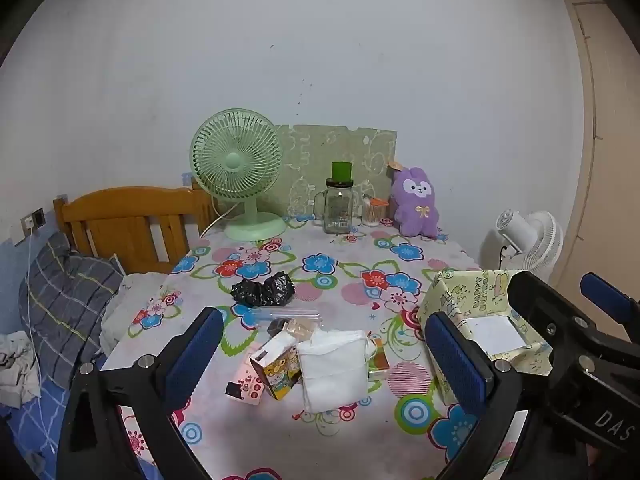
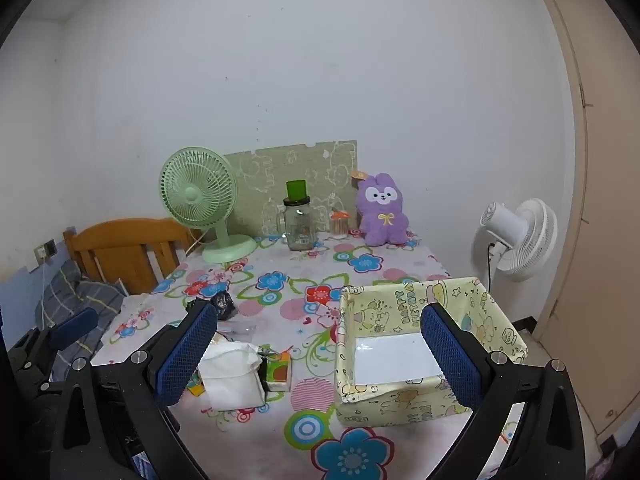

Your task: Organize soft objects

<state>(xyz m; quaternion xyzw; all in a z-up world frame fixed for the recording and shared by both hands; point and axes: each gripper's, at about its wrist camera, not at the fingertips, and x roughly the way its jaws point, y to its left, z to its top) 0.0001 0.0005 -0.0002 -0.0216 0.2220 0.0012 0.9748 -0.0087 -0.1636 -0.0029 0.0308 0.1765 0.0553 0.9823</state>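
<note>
A small heap of soft things lies at the near middle of the floral table: a white folded cloth bag, a pink tissue pack, a cartoon-printed pack and an orange-green pack. Behind them sits a crumpled black plastic bag. A purple plush rabbit sits upright at the far edge. The yellow printed box stands open at the right. My left gripper hovers open before the heap. My right gripper is open too, between heap and box.
At the back stand a green desk fan, a glass mug jar with a green lid and a small swab jar. A white floor fan is right of the table. A wooden headboard and a plaid pillow lie left.
</note>
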